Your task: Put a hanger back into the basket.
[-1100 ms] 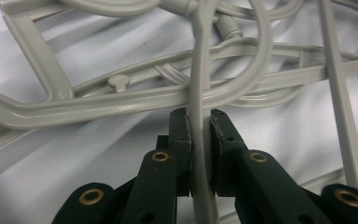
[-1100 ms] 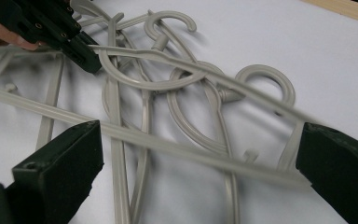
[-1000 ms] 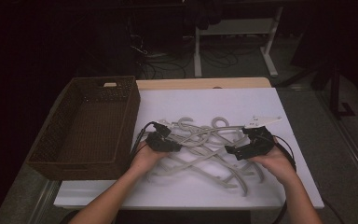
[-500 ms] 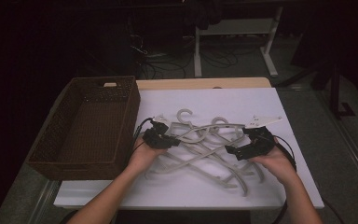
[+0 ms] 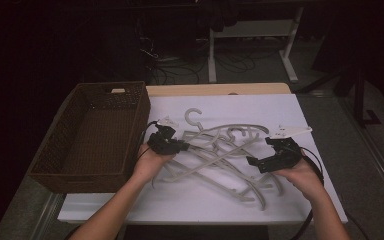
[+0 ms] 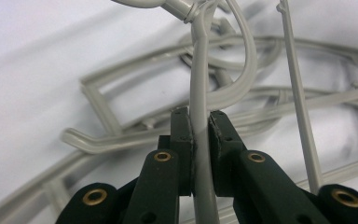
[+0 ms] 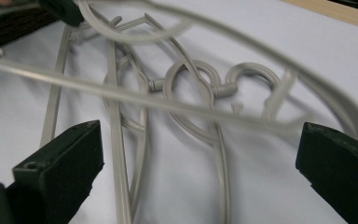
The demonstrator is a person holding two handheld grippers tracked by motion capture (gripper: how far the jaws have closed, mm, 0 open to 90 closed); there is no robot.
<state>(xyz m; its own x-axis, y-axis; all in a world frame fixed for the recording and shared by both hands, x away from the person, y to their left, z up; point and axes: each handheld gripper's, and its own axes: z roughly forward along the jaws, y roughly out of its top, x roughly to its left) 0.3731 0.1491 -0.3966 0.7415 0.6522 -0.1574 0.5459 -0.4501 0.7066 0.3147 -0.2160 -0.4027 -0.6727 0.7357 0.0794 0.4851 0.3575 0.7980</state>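
Several grey plastic hangers (image 5: 220, 150) lie tangled on the white table cover (image 5: 190, 200). My left gripper (image 5: 182, 146) sits at the left end of the pile, shut on the thin arm of one grey hanger (image 6: 200, 116), which rises off the heap between the jaws. The hook of that hanger (image 5: 194, 117) points to the far side. My right gripper (image 5: 250, 161) hovers at the right end of the pile with its jaws wide open; hanger hooks (image 7: 205, 84) and bars lie beyond them, and one raised bar (image 7: 242, 51) crosses in front.
A dark wicker basket (image 5: 92, 132) stands at the left of the table, its inside bare. The wooden table edge (image 5: 220, 89) shows behind the white cover. Desk legs and cables fill the dark floor beyond.
My left gripper has risen a little with the hanger arm in it, lifting that hanger's hook end off the pile. The right gripper has stayed in place.
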